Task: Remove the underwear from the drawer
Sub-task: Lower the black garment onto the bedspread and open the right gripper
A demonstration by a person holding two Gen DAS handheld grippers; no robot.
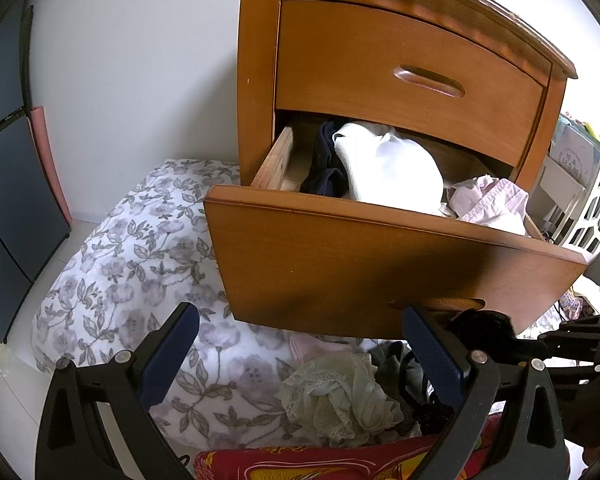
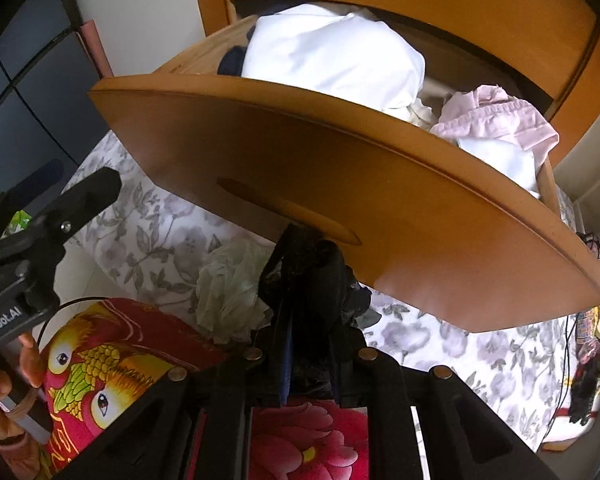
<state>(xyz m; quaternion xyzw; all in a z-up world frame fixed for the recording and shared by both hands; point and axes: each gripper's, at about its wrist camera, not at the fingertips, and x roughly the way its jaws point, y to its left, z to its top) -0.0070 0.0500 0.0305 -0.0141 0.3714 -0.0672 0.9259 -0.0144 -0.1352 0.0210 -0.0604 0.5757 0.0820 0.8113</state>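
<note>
The lower drawer [image 1: 380,260] of a wooden nightstand stands pulled out. Inside lie a white garment [image 1: 392,168], a navy one [image 1: 324,164] and pink underwear [image 1: 488,204]. In the right wrist view my right gripper [image 2: 306,252] is shut on black lace underwear [image 2: 316,280], just below the drawer front [image 2: 340,184] and above the bed. From the left wrist view this gripper [image 1: 540,338] enters at the right edge with the black underwear [image 1: 480,322]. My left gripper [image 1: 300,344] hangs open and empty over the bed, in front of the drawer.
A pale green lace garment [image 1: 340,396] and dark pieces lie piled on the floral quilt [image 1: 120,280] under the drawer. A red pillow with a fish print [image 2: 100,360] sits nearest. The upper drawer [image 1: 400,76] is closed. Dark cabinet doors [image 1: 4,200] stand at left.
</note>
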